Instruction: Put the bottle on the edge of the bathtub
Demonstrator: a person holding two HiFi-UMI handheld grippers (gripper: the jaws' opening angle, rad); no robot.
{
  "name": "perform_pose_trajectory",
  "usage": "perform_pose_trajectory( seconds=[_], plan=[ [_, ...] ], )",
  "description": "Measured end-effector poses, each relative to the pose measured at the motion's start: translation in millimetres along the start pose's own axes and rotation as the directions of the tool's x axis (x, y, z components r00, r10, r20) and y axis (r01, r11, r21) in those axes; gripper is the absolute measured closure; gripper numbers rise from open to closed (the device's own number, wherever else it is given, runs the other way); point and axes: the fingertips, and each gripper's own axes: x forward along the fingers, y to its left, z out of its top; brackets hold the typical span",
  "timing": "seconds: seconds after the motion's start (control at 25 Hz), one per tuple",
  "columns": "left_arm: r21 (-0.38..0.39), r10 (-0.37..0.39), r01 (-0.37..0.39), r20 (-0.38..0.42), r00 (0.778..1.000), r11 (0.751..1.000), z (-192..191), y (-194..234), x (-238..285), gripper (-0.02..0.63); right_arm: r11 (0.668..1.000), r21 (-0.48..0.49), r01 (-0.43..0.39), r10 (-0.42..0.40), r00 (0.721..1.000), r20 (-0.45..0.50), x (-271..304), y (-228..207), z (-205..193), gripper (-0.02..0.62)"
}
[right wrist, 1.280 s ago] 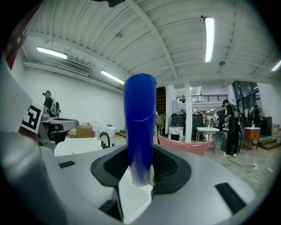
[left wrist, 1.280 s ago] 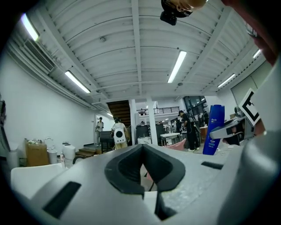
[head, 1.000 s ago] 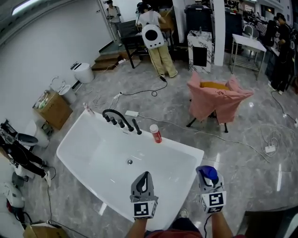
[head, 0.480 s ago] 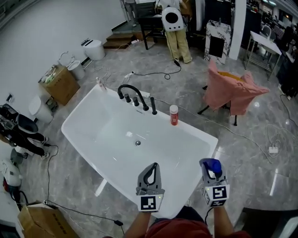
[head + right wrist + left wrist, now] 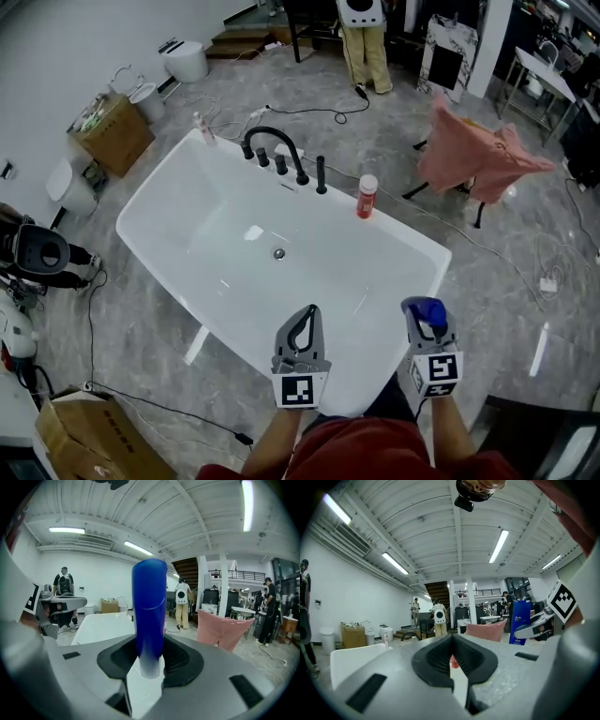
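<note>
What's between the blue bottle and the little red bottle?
Only the tub's bare white inside, near its right end. The head view shows it.

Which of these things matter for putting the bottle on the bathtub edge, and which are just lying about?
For the job: blue bottle, right gripper holding it, bathtub.

Lying about: red bottle on the far rim, faucet, pink cloth, cardboard box.
</note>
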Motion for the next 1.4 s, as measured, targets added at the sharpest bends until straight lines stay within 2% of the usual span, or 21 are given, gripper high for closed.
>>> perform_pose_trajectory(
  seconds=[0.4,0.76,1.12,1.4],
  plan=[
    [0.018,0.107,-0.106,-0.096,0.990,0.994,-49.1,7.4,72.9,0.601,0.994,0.016,-0.112,0.113,0.991,-0.070,116.7,-42.8,-38.5,0.446],
    [0.006,0.159,-0.160,-0.172,0.972,0.987,-106.5,-28.4,155.6,0.601,0.981,0.046,-0.187,0.191,0.970,-0.148,211.4,-105.7,-104.5,0.446],
    [0.006,0.159,-0.162,-0.228,0.961,0.987,-155.7,-54.8,220.0,0.601,0.975,0.057,-0.216,0.223,0.956,-0.192,302.3,-146.3,-158.7,0.446],
    [-0.013,0.167,-0.178,-0.272,0.948,0.984,-177.9,-68.2,241.6,0.601,0.972,0.040,-0.230,0.234,0.956,-0.178,362.4,-157.7,-169.4,0.446]
  ],
)
